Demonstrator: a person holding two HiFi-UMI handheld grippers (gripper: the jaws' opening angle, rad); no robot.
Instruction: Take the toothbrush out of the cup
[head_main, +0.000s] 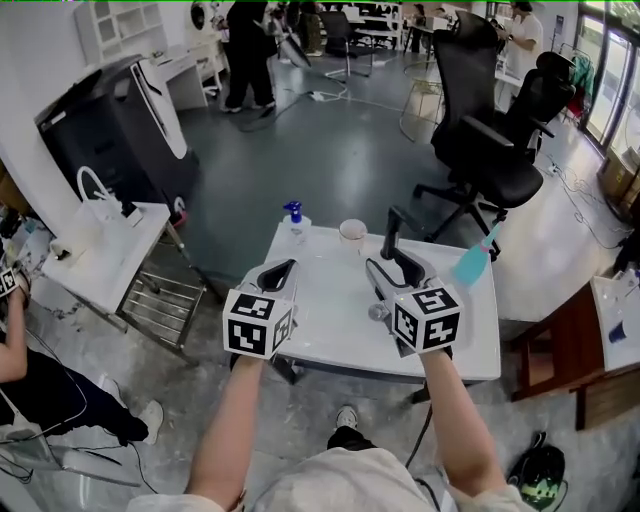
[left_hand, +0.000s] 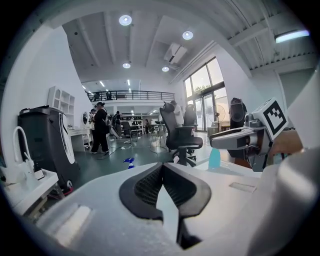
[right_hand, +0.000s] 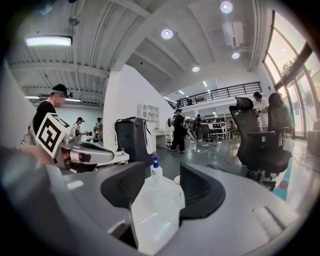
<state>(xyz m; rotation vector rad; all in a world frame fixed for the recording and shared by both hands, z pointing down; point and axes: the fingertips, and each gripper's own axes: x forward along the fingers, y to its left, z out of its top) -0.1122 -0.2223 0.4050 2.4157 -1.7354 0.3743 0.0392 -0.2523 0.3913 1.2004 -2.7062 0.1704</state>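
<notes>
A pale cup (head_main: 352, 233) stands near the far edge of the white table (head_main: 330, 315); I can make out no toothbrush in it. In the right gripper view only a sliver of the cup (right_hand: 177, 179) shows beside the right jaw. My right gripper (head_main: 386, 256) hovers over the table just short of the cup, jaws wide apart with nothing between them. The right gripper (right_hand: 162, 171) frames the far table edge. My left gripper (head_main: 277, 272) is held level beside it to the left, its pads meeting, and nothing is gripped. The left gripper (left_hand: 162, 166) points out over the table.
A blue-capped pump bottle (head_main: 292, 215) stands left of the cup, and a light blue spray bottle (head_main: 474, 260) at the table's right edge. A black office chair (head_main: 485, 150) is beyond the table. A white side table (head_main: 100, 250) is to the left. People stand far back.
</notes>
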